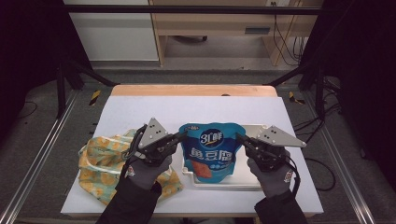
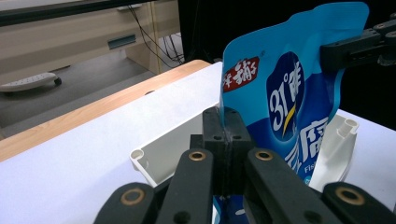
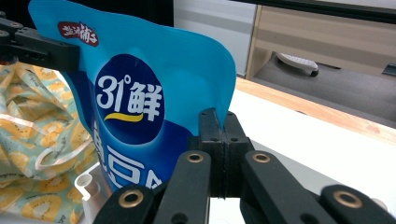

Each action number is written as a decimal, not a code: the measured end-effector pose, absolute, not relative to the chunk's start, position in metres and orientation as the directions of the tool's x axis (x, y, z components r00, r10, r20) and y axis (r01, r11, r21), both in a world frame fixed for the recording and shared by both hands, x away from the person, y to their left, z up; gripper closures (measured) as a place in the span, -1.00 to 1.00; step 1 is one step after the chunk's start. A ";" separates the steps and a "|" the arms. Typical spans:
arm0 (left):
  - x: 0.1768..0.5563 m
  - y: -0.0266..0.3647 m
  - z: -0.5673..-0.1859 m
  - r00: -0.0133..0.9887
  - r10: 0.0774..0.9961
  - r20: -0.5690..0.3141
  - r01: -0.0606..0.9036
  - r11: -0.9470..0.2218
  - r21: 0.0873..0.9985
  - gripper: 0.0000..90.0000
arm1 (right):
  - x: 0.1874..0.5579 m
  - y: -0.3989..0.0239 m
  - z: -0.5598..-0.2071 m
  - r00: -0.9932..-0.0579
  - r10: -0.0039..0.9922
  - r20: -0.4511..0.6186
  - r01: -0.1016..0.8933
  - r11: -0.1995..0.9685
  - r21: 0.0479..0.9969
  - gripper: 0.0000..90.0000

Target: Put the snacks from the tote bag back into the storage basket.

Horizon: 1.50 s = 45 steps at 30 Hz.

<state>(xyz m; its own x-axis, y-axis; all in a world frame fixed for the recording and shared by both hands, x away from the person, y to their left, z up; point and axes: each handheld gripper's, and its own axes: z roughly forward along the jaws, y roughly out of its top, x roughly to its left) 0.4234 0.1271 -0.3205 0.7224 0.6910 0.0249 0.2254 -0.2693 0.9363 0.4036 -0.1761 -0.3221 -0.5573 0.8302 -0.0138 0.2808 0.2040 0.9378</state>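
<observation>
I see both tongs — left gripper (image 1: 183, 135) and right gripper (image 1: 239, 137) — clamped on the blue pouch (image 1: 209, 150). It hangs above the white tray (image 1: 247, 179) on a white table (image 1: 196, 109) — dark room behind.

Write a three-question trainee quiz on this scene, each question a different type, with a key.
1. True or false: both the left gripper and the right gripper are shut on the blue snack pouch.
2. What lies on the table beside the white tray, on the left gripper's side?
A. a folded newspaper
B. a fruit-patterned cloth bag
C. a glass jar
3. Fill in: the pouch is held up above the white ____.

Key:
1. True; each pinches one upper edge of the pouch.
2. B
3. tray
</observation>
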 end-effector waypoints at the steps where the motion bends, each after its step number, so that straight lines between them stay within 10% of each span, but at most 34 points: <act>1: 0.424 0.127 -0.321 0.722 0.692 0.021 0.228 -0.267 0.936 1.00 | 0.404 -0.176 -0.322 -0.558 0.830 -0.015 0.281 0.206 0.937 1.00; 18: 0.422 0.125 -0.323 0.730 0.683 0.019 0.218 -0.259 0.941 0.78 | 0.402 -0.180 -0.326 -0.548 0.837 -0.004 0.283 0.190 0.940 0.90; 45: 0.401 0.174 -0.328 0.716 0.695 0.072 0.192 -0.295 0.936 -0.21 | 0.390 -0.195 -0.339 -0.531 0.847 -0.009 0.244 0.163 0.956 -0.20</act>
